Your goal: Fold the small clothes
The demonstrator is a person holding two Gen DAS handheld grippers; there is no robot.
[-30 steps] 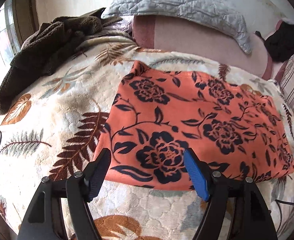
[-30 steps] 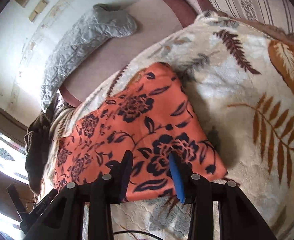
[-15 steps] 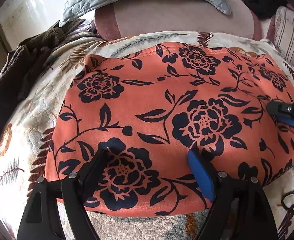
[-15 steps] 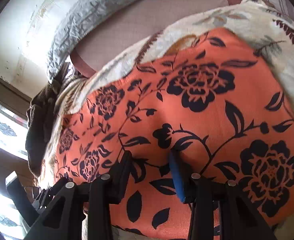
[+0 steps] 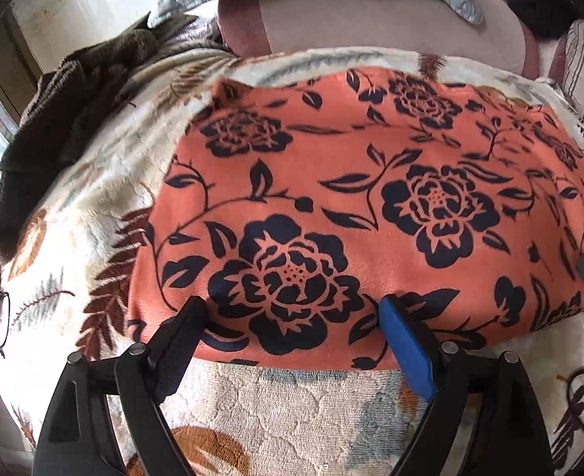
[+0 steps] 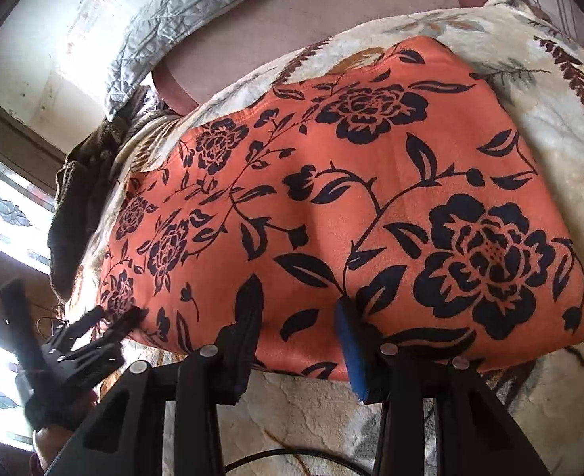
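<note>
Two grippers over orange cloth (image 5: 371, 198) near edge, left gripper (image 5: 292, 317) jaws opening

An orange cloth (image 6: 371, 198) with dark flowers lies flat on a cream leafy blanket (image 6: 561, 127). The right gripper (image 6: 297, 309) hangs over its near edge — jaws apart. The left gripper (image 6: 113, 315) is at the cloth's far corner.

— What sort of place is this?
— A home bedroom: a bed under a cream plush blanket with brown fern leaves (image 5: 93, 182), a grey quilted pillow (image 6: 196, 12) at the far end.
— Anything else?
— A patterned glass window (image 6: 2, 206) on the left.
</note>
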